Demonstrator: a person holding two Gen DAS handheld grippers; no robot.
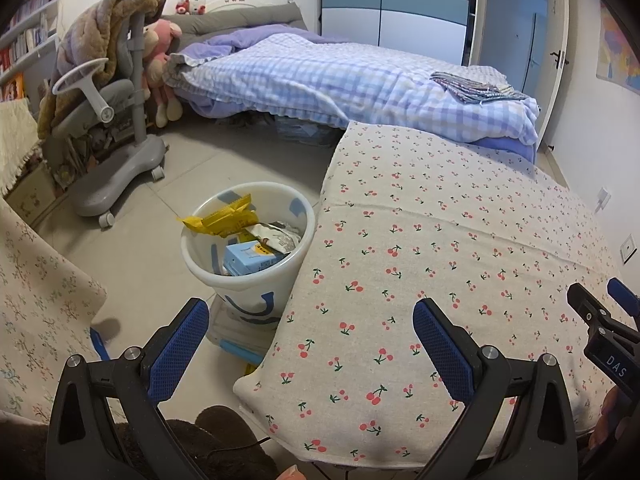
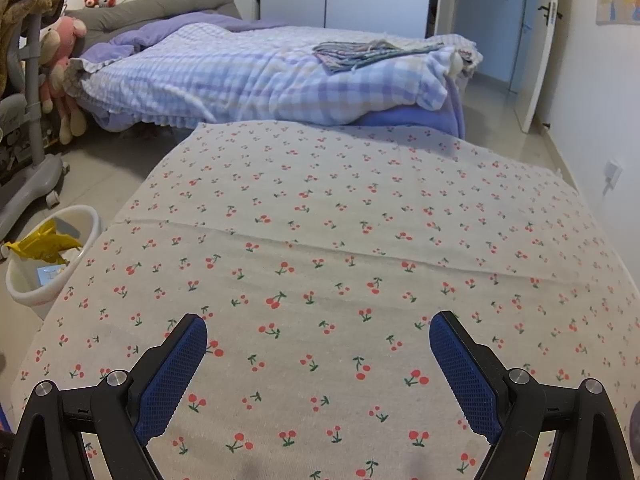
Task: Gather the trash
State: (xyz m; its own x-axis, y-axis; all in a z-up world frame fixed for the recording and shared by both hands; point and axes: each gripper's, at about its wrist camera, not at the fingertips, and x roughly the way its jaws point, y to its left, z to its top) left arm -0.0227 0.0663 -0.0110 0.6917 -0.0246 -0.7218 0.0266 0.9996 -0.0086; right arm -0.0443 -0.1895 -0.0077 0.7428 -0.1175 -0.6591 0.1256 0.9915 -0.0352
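Both the left gripper (image 1: 310,338) and right gripper (image 2: 318,354) hung spread wide and empty, low in frame above a cherry-print tablecloth (image 2: 340,232) bare of litter. Centre-left, the white bin (image 1: 244,280) held yellow wrappers (image 1: 224,218) and a blue carton (image 1: 250,260). Collection looked essentially finished.

You're in a child's bedroom at home: a bed (image 1: 320,76) under a checked quilt (image 2: 260,76), plush toys (image 1: 162,60) by its head, a wardrobe (image 1: 392,0) behind, bookshelves (image 1: 24,36) at left
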